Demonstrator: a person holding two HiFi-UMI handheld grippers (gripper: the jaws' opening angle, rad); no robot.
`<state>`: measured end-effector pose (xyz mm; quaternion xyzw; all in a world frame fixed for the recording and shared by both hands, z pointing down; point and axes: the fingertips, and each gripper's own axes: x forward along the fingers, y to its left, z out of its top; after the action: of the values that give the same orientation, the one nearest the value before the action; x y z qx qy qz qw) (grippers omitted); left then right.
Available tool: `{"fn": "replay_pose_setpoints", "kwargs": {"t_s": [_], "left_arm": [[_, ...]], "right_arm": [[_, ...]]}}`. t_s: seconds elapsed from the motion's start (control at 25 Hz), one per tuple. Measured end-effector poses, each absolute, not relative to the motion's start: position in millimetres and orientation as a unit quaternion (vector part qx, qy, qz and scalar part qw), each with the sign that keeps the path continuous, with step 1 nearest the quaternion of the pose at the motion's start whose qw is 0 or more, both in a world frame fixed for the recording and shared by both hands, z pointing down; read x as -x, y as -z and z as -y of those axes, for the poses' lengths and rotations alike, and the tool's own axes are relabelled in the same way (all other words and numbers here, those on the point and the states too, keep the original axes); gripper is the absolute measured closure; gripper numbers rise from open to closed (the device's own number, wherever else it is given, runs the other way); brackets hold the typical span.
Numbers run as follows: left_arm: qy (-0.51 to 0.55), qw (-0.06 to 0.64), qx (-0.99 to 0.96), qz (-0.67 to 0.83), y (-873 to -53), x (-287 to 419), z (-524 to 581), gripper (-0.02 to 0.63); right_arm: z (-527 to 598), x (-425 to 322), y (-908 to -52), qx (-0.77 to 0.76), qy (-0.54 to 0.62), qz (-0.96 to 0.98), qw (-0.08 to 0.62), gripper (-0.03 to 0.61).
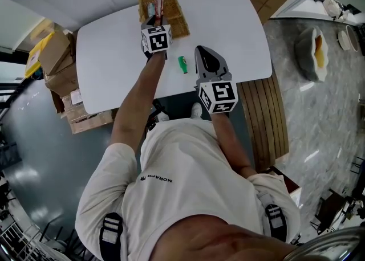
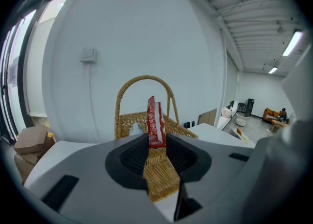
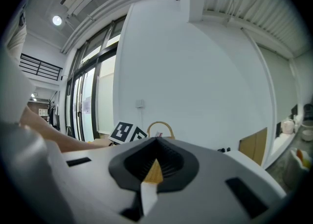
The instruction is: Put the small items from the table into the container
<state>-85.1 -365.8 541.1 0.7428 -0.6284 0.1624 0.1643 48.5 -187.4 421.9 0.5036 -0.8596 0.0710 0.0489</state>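
White, smooth and round-cornered, the table (image 1: 114,54) fills the middle of the head view, with brown cardboard boxes (image 1: 57,60) stacked off its left edge. The left gripper (image 1: 155,17) reaches to the far side, its jaws partly closed and clamped on a thin red-and-white packet (image 2: 155,125) – a flat, crinkled wrapper standing upright between the dark ribbed pads. The packet sits over a woven wicker basket (image 1: 179,20) with an arched handle, at the table's far edge. Nearer, a small green item (image 1: 182,64) lies on the bare tabletop between the two grippers. The right gripper (image 1: 203,52) hovers over the table's near edge – grey, wedge-shaped, its jaws drawn together with nothing between them.
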Motion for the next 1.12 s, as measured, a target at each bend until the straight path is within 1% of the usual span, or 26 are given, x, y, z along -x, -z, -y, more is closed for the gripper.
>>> {"fn": "replay_pose_setpoints", "kwargs": {"t_s": [0.2,0.44,0.48,0.68,0.84,1.12], "left_arm": [[-0.166,0.154,-0.741,0.632,-544,85,368,0.488],[-0.141,0.137,-0.744,0.639,-528,80,356,0.489],[-0.135,0.138,-0.745,0.639,-524,79,352,0.494],[-0.121,0.116,-0.749,0.641,-507,77,338,0.584],[-0.118,0.102,-0.751,0.642,-492,78,322,0.609],[-0.080,0.102,-0.756,0.642,-470,78,301,0.609]], "right_arm": [[188,-54,-423,-0.508,-0.073,0.857,0.051,0.574],[187,-59,-425,-0.512,-0.073,0.854,0.051,0.574],[187,-59,-425,-0.512,-0.072,0.854,0.051,0.574],[186,-57,-422,-0.511,-0.070,0.856,0.048,0.574],[183,-51,-421,-0.506,-0.069,0.858,0.045,0.574],[182,-43,-419,-0.502,-0.067,0.861,0.043,0.574]]}}
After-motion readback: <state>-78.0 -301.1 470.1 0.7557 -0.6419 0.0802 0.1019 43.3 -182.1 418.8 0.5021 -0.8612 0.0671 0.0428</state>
